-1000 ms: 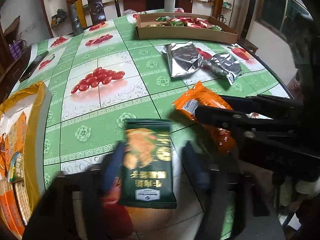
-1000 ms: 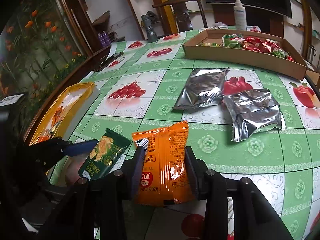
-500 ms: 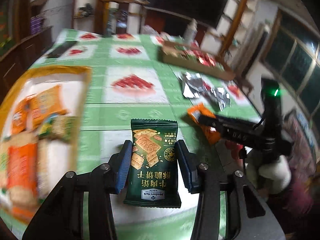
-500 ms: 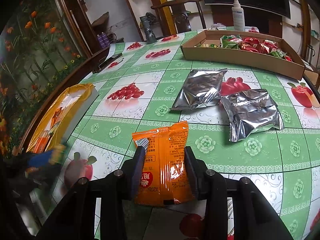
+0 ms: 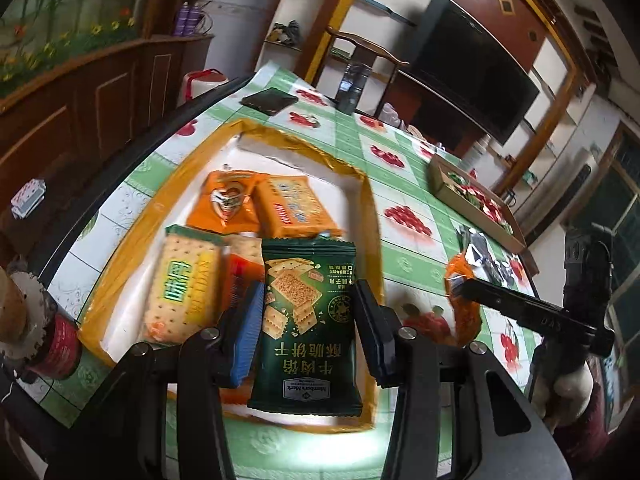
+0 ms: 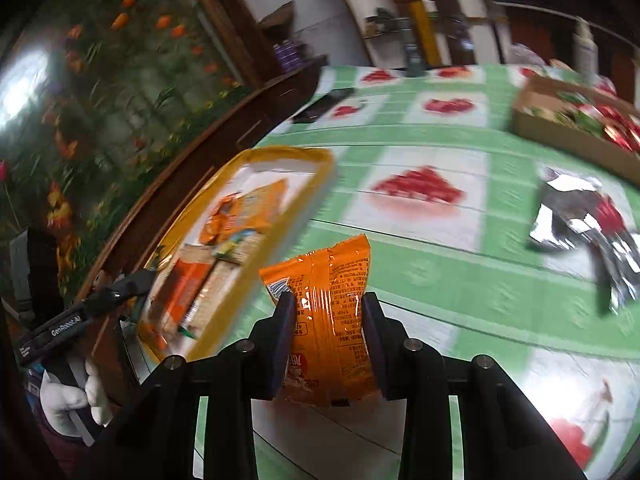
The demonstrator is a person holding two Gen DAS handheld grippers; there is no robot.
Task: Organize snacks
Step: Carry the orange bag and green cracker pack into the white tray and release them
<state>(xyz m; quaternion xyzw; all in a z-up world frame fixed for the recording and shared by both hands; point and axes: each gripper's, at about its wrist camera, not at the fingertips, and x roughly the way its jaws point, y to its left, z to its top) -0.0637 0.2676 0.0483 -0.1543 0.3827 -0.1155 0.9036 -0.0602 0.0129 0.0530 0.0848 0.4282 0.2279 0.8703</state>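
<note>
On the green fruit-print tablecloth [image 6: 420, 136], the left gripper [image 5: 308, 336] clamps one green cracker packet [image 5: 306, 332] above the yellow tray [image 5: 362, 200]; the right gripper [image 6: 329, 340], jaws just closing, pinches one orange packet [image 6: 330, 320]; two silver pouches [image 6: 592, 232] lie beyond.

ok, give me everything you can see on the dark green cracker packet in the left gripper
The dark green cracker packet is a flat, glossy, pillow-style wrapper with crimped ends, printed with square crackers, a round gold seal and pale characters. It looks sealed and undamaged. The left gripper holds it by its long edges, blue pads pressed on both sides, the print reading upside down in the left wrist view. It hangs above the near part of the yellow-rimmed tray, over other snack packs, apparently touching nothing but the pads.
</note>
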